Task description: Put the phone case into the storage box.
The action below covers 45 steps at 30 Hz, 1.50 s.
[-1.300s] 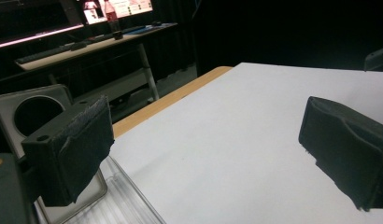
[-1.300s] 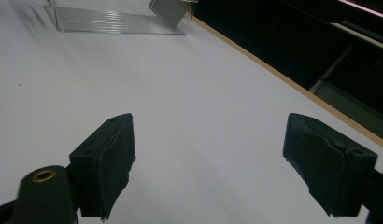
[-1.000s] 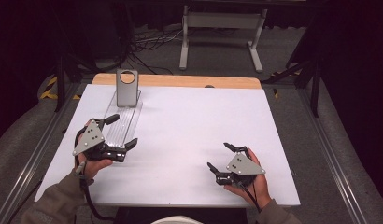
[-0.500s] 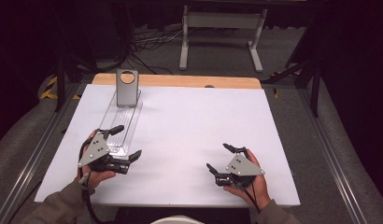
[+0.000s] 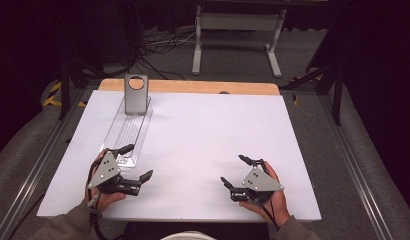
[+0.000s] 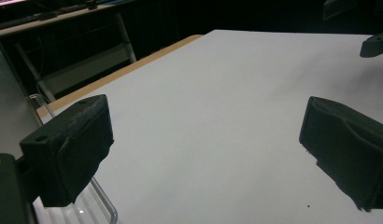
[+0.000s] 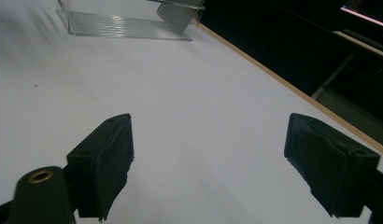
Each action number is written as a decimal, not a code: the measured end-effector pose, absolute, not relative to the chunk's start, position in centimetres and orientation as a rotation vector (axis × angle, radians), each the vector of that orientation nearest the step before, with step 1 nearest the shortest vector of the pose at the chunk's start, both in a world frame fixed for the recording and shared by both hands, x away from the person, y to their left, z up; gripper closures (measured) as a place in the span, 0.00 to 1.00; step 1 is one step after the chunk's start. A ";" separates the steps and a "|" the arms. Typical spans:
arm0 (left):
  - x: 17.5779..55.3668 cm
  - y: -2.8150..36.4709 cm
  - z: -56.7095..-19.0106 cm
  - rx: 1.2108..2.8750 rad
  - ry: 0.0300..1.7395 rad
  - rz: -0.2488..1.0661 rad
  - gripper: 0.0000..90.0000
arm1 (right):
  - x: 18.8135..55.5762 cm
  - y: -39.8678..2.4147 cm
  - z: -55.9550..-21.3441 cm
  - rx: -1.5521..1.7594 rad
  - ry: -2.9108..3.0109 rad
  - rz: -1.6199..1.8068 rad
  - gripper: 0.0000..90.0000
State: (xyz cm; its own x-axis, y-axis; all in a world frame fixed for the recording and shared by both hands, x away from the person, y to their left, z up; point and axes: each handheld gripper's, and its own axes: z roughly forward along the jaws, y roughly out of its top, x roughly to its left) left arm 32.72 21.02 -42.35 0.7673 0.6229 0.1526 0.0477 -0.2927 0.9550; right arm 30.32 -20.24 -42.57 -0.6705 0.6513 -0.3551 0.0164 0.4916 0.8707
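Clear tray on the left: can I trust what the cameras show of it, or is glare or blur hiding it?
High view: the clear tray is faint against the white table, its edges marked by thin highlights. Left gripper view: only a corner of it, soft. Right gripper view: its ribbed floor glints, sharp enough to read; the near jaws are soft. Surroundings beyond the table are dark in every view.

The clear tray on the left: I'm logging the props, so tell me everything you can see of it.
The clear tray is a long, narrow, see-through piece, plastic by its look, with a ribbed floor and low walls. It lies flat on the white table, running away from the person. A grey plate with a round hole stands upright at its far end. The left gripper sits at its near end; contact is unclear.
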 end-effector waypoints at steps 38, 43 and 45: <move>33.0 20.6 -42.8 1.825 0.524 0.578 0.04 | 29.9 -20.8 -42.0 0.549 2.011 1.172 0.19; 33.1 20.6 -42.8 1.821 0.522 0.580 0.04 | 30.0 -20.8 -42.1 0.561 2.018 1.173 0.19; 33.0 20.6 -42.7 1.825 0.520 0.577 0.04 | 29.9 -20.8 -42.1 0.558 2.017 1.172 0.19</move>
